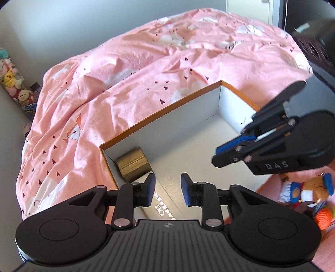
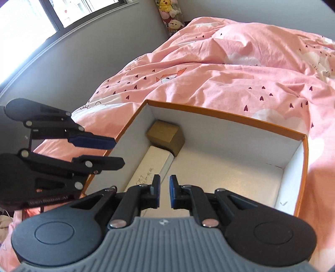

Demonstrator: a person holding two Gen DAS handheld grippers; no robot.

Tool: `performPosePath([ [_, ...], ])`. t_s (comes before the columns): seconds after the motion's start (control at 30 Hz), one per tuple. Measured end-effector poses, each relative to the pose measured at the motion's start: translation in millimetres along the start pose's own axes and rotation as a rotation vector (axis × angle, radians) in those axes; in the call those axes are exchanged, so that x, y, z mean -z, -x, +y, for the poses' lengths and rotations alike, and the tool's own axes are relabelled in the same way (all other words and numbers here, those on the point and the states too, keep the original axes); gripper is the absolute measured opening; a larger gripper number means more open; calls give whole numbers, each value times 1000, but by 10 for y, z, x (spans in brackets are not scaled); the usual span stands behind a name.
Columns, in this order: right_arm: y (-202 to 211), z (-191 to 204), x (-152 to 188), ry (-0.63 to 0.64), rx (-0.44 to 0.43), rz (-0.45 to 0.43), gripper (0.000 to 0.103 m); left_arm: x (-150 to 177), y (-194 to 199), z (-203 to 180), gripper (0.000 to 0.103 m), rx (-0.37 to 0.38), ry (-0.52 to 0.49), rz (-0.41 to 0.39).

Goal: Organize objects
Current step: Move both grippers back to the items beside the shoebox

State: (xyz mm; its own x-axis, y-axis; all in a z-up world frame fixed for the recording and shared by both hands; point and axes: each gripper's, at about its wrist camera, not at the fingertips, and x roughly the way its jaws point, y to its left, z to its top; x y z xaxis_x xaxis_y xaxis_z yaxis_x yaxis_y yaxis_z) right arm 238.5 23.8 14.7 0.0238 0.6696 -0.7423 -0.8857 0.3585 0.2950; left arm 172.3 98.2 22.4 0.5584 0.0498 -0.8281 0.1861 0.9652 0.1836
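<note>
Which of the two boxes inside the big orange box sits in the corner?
The small gold box, wedged in the corner; the long white box lies along the wall beside it.

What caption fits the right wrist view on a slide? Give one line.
Empty right gripper and left gripper above orange-rimmed box holding gold box and white box.

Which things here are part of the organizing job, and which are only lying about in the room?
Part of the job:
- orange box, open on the bed
- gold block, in the box corner
- white case, inside beside the block
- knitted toys, on the bed outside the box

Lying about:
- pink duvet
- plush toys by the wall
- window
</note>
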Motion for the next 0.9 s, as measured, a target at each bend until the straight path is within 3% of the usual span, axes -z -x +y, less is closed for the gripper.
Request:
performPosePath([
  [0.17, 268, 168, 394, 42, 69, -24, 14, 207, 374, -212, 43, -9, 101, -22],
  [0.3, 449, 243, 693, 1, 75, -29, 22, 418, 544, -333, 43, 51, 215, -23],
  [0.43, 598, 325, 1004, -31, 108, -35, 23, 663, 487, -381, 43, 124, 325, 24],
  [0.67, 668, 389, 1501, -93, 132, 35, 23, 1067, 319, -461, 43, 224, 495, 101],
  [0.8, 645, 407, 1709, -139, 96, 80, 24, 1133, 167, -414, 60, 305, 581, 135],
  [0.9, 632, 428, 1775, -163, 81, 90, 24, 1153, 39, -371, 60, 334, 654, 178],
])
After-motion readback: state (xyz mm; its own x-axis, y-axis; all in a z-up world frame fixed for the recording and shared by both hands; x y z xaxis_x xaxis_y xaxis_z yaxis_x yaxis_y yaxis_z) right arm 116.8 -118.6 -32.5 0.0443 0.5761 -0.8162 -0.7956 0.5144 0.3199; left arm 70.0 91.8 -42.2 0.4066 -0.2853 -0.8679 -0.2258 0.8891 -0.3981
